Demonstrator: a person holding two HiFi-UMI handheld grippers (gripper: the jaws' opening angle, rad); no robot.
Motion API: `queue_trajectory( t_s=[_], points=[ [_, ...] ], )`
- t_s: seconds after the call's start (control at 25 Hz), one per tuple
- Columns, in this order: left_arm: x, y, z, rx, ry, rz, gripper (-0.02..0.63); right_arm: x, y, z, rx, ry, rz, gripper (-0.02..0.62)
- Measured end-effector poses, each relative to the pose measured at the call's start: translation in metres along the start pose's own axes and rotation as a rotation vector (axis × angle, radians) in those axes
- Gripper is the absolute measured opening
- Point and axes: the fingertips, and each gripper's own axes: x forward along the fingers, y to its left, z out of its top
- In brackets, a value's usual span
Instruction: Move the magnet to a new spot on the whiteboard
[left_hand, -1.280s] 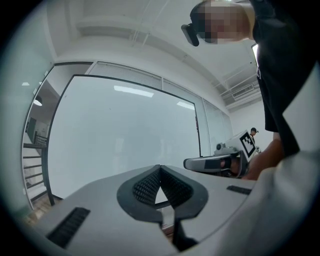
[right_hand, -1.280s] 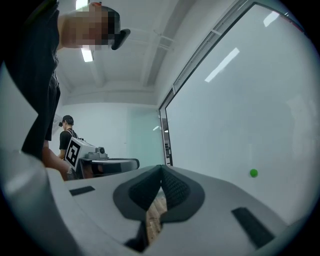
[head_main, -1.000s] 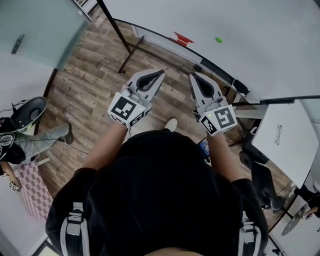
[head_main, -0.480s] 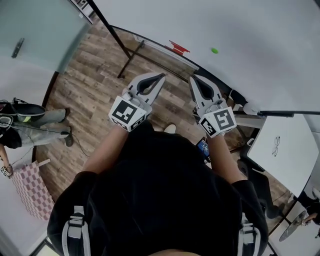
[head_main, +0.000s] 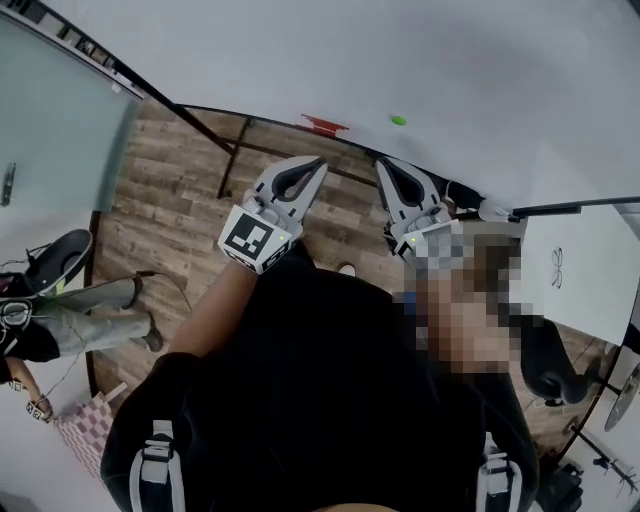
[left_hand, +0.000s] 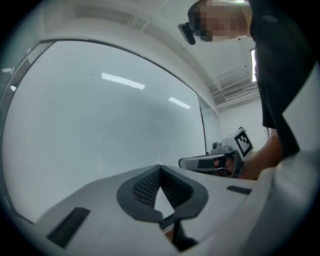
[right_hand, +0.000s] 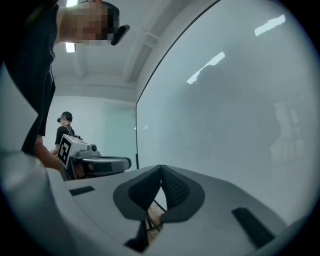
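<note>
- In the head view, the left gripper (head_main: 318, 163) is held out level above the wooden floor (head_main: 170, 210). Its jaws are brought together tip to tip, and nothing is clamped between them.
- The right gripper (head_main: 381, 163) is held just beside it, likewise closed on nothing. Both are pointed toward the lower edge of the whiteboard (head_main: 470, 60).
- The green magnet (head_main: 398, 120) is seen stuck low on the whiteboard, beyond the right gripper's tips and apart from them. A red object (head_main: 323, 125) is seen at the board's bottom edge, to the left of the magnet.
- A black stand leg (head_main: 232, 160) is seen on the floor below the board. A white table (head_main: 585, 300) is seen at the right, with what looks like a pair of glasses (head_main: 556, 268) on it.
- In the left gripper view, the ribbed pads (left_hand: 145, 186) are seen meeting at their tips, with only a small wedge of gap behind them. The view is filled by the whiteboard, in which strips of ceiling light are reflected. The right gripper is seen at the right.
- In the right gripper view, the jaws are again seen pressed shut at the tips. The whiteboard is spread across the right, and the left gripper is seen at the left. Another person (right_hand: 63, 132) is seen standing far behind it.
</note>
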Motion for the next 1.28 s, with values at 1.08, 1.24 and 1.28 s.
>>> queue_trajectory(
  t_s=[1.08, 1.24, 1.28],
  points=[
    [0.098, 0.051, -0.055, 0.015, 0.016, -0.538, 0.002, 0.044, -0.102, -0.059, -0.001, 0.028, -0.702, 0.018],
    [0.1, 0.053, -0.058, 0.013, 0.013, -0.574, 0.002, 0.042, -0.109, -0.068, 0.012, 0.024, -0.776, 0.041],
    [0.101, 0.053, -0.058, 0.013, 0.016, -0.582, 0.002, 0.041, -0.111, -0.07, 0.011, 0.023, -0.789, 0.048]
  ],
)
